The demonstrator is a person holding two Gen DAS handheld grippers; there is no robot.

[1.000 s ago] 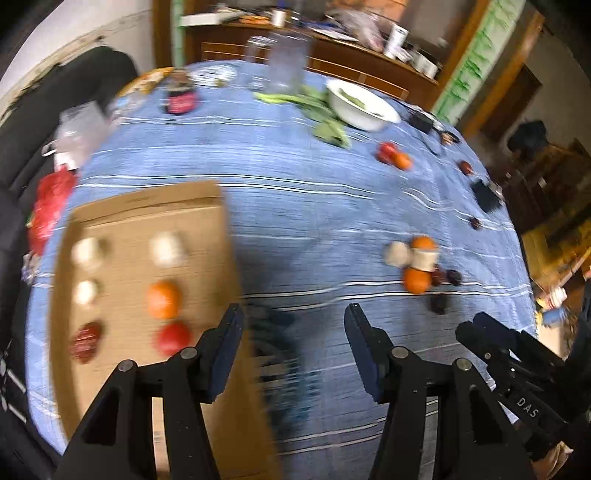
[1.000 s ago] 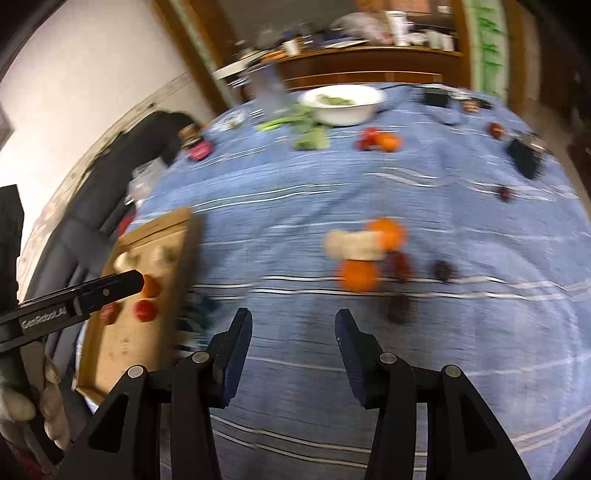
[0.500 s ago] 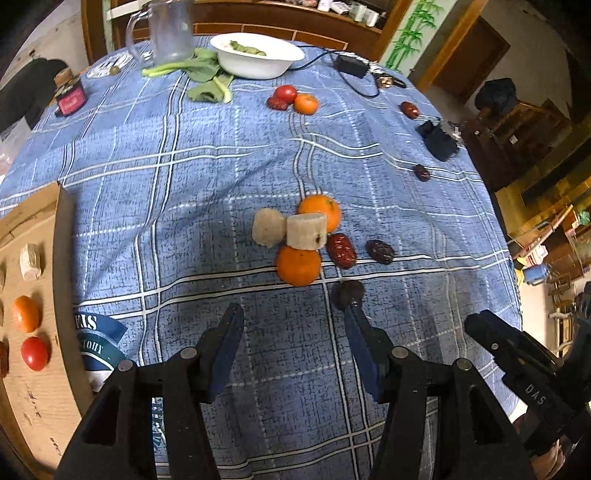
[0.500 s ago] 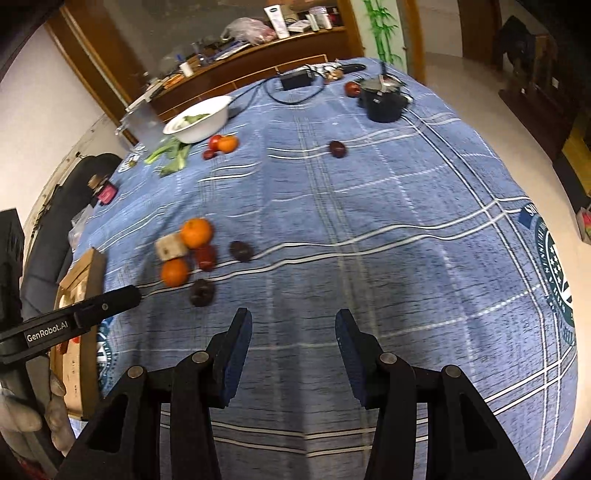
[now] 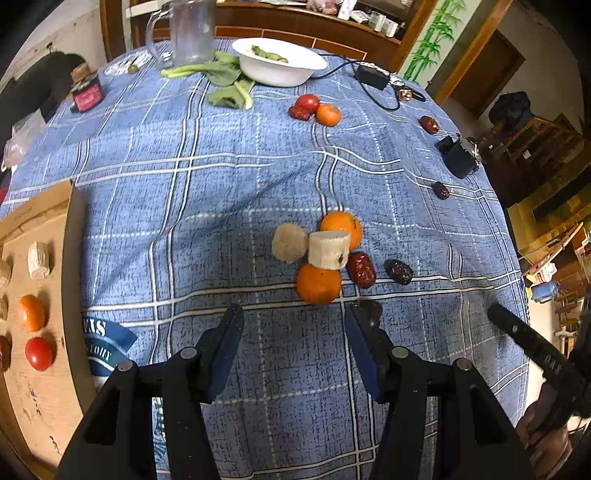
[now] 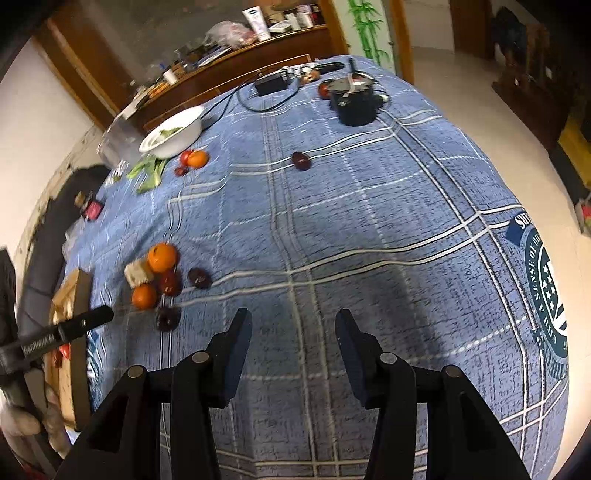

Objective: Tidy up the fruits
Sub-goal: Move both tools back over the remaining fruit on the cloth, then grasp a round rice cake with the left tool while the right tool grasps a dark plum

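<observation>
My left gripper is open and empty above the blue cloth, just short of a fruit cluster: two oranges, two pale chunks, a red date and dark dates. One dark date lies by its right finger. A cardboard tray at the left holds an orange, a tomato and pale chunks. My right gripper is open and empty over bare cloth, right of the same cluster.
A white bowl, greens, a glass jug and a jar stand at the back. A tomato and orange, loose dates, a black adapter and cable lie at the far right.
Both grippers swung right, away from the cardboard tray. The left now faces the fruit cluster; the right now looks over the right half of the table. Both stayed open.
</observation>
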